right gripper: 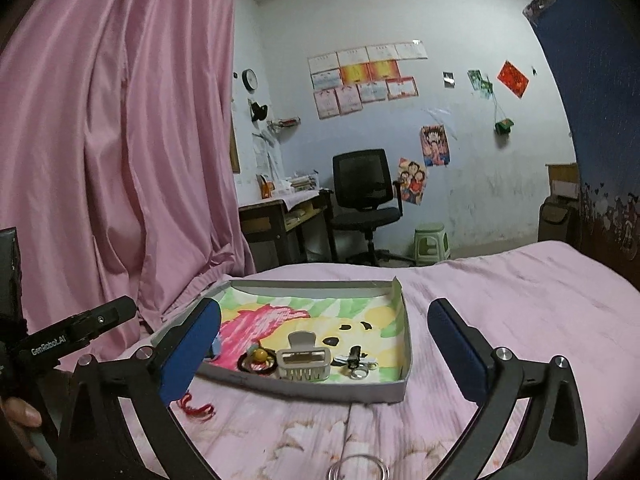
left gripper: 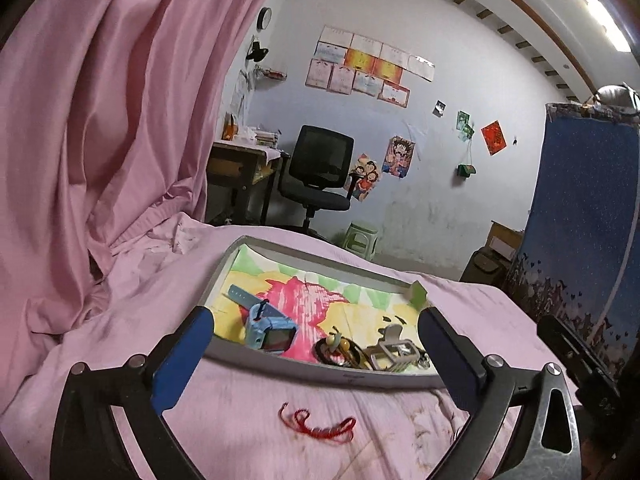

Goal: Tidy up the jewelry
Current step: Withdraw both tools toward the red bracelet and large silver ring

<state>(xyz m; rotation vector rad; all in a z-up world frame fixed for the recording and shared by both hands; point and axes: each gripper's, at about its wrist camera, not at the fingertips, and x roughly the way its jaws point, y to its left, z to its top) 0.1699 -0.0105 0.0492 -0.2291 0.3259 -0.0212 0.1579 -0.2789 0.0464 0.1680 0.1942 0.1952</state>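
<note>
A shallow grey tray (left gripper: 280, 364) (right gripper: 304, 390) with a colourful drawing inside lies on the pink bed. It holds a blue kids' watch (left gripper: 266, 328), a black hair tie with a yellow bead (left gripper: 334, 350) (right gripper: 258, 360), a beige claw clip (left gripper: 394, 350) (right gripper: 305, 360), a small black clip (right gripper: 354, 356) and silver rings (right gripper: 360, 372). A red string (left gripper: 320, 426) (right gripper: 197, 407) lies on the sheet in front of the tray. My left gripper (left gripper: 316, 356) is open above the string. My right gripper (right gripper: 324, 348) is open over the tray's near edge. A clear ring-shaped thing (right gripper: 358, 468) lies at the bottom.
The pink sheet (right gripper: 500, 292) covers the bed, and a pink curtain (left gripper: 100, 120) hangs at the left. A desk (right gripper: 280, 216), office chair (right gripper: 364, 196) and green stool (right gripper: 430, 240) stand beyond. A blue patterned cloth (left gripper: 580, 220) hangs at the right.
</note>
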